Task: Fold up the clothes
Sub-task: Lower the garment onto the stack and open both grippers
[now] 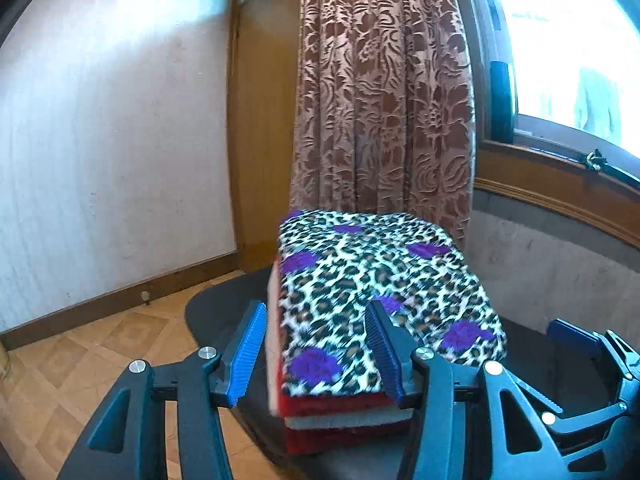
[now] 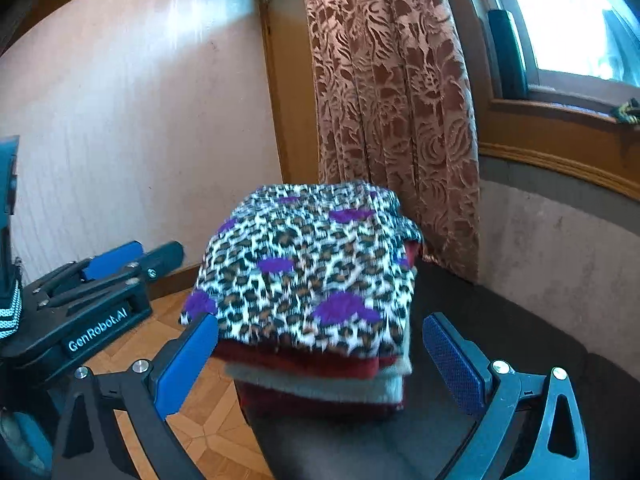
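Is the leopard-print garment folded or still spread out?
Folded. The leopard-print garment lies as a compact rectangle on top of a stack of red and white folded items, and neither open gripper touches it.

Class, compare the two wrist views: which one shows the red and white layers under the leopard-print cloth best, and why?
The right wrist view: the red and white layers face it broadly below the leopard-print cloth. The left wrist view shows only a narrow corner of them, partly behind the left gripper.

Leopard-print garment point(image 1: 380, 280) with purple blotches, folded flat into a rectangle, topping a neat stack of folded red and white clothes point(image 1: 344, 420). Resting on a dark tabletop point(image 1: 216, 312), curtain at twelve o'clock.
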Available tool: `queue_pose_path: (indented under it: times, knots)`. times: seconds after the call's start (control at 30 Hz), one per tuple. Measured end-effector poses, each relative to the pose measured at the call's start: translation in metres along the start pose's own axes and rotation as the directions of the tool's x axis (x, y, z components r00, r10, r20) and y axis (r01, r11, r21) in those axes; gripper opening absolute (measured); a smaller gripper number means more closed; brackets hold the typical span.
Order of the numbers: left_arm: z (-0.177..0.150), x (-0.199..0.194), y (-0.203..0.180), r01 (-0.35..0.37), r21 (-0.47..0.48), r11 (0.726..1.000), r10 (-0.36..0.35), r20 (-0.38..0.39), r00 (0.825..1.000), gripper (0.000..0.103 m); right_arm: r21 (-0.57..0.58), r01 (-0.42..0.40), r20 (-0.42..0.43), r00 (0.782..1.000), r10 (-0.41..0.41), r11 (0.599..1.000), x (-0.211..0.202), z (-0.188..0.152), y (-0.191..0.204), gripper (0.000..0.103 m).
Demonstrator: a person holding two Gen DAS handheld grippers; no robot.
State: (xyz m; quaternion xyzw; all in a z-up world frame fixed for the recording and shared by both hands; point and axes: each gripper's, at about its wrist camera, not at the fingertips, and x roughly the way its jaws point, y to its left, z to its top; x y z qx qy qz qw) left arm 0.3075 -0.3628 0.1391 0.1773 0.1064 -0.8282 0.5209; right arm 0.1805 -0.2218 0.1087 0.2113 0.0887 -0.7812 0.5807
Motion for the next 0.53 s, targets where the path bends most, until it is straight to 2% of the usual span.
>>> queue_pose_path:
  times: [0.07, 0.17, 0.37, 0.53]
  knots:
    - [-0.003, -0.002, 0.003, -0.055, -0.009, 0.998, 0.055, 0.015, 0.998, 0.053, -0.01, 0.006, -0.015, 1.0, -0.006, 1.0, -0.001, -0.007, 0.003, 0.103]
    - [-0.006, -0.001, 0.008, -0.086, -0.019, 0.996, 0.086, 0.007, 0.996, 0.053, -0.026, 0.002, -0.02, 1.0, -0.002, 1.0, 0.0, -0.01, 0.009, 0.103]
    - [-0.015, 0.0, 0.025, -0.084, -0.077, 0.993, 0.08, -0.051, 0.995, 0.053, -0.07, 0.003, -0.024, 1.0, -0.005, 0.998, 0.002, -0.015, 0.023, 0.103]
    - [-0.022, 0.0, 0.03, -0.07, -0.091, 0.993, 0.066, -0.044, 0.997, 0.05, -0.099, -0.004, -0.044, 0.999, -0.001, 0.995, 0.004, -0.019, 0.031, 0.103]
